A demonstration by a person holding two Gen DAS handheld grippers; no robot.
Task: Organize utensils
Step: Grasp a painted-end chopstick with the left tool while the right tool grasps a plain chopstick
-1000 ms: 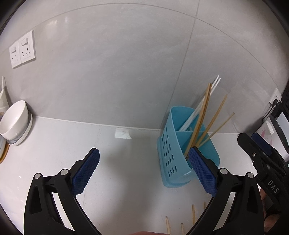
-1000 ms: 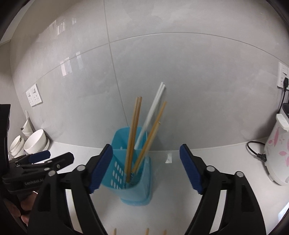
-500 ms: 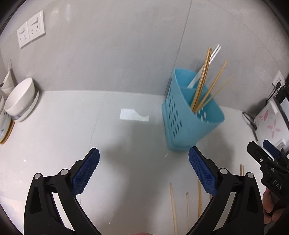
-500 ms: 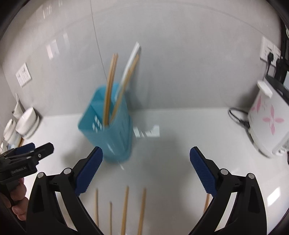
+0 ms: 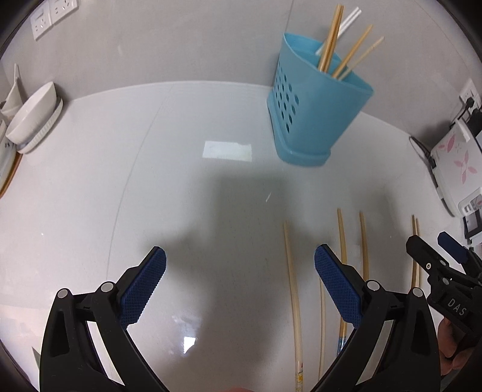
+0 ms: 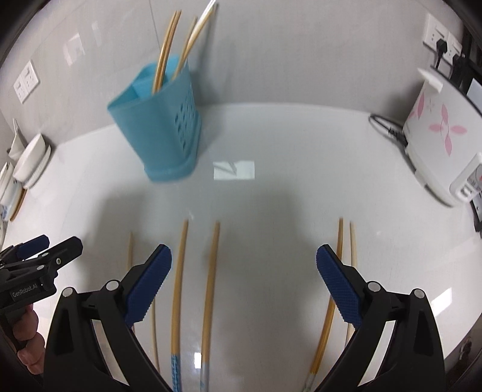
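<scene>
A blue perforated utensil holder (image 5: 313,111) stands on the white counter near the wall and holds several chopsticks; it also shows in the right wrist view (image 6: 162,126). Several loose wooden chopsticks (image 6: 211,286) lie on the counter in front of it, also seen in the left wrist view (image 5: 292,286). My left gripper (image 5: 239,289) is open and empty, above the counter left of the chopsticks. My right gripper (image 6: 244,289) is open and empty, above two chopsticks, with a further pair (image 6: 340,271) by its right finger.
White bowls (image 5: 33,117) are stacked at the far left. A white appliance with pink flowers (image 6: 436,144) and its cord stand at the right. Wall sockets (image 5: 51,15) sit on the grey tiled wall. A small paper label (image 5: 227,150) lies on the counter.
Both grippers have tilted down and drawn back from the holder, so the loose chopsticks on the counter have come into view. Both stay open.
</scene>
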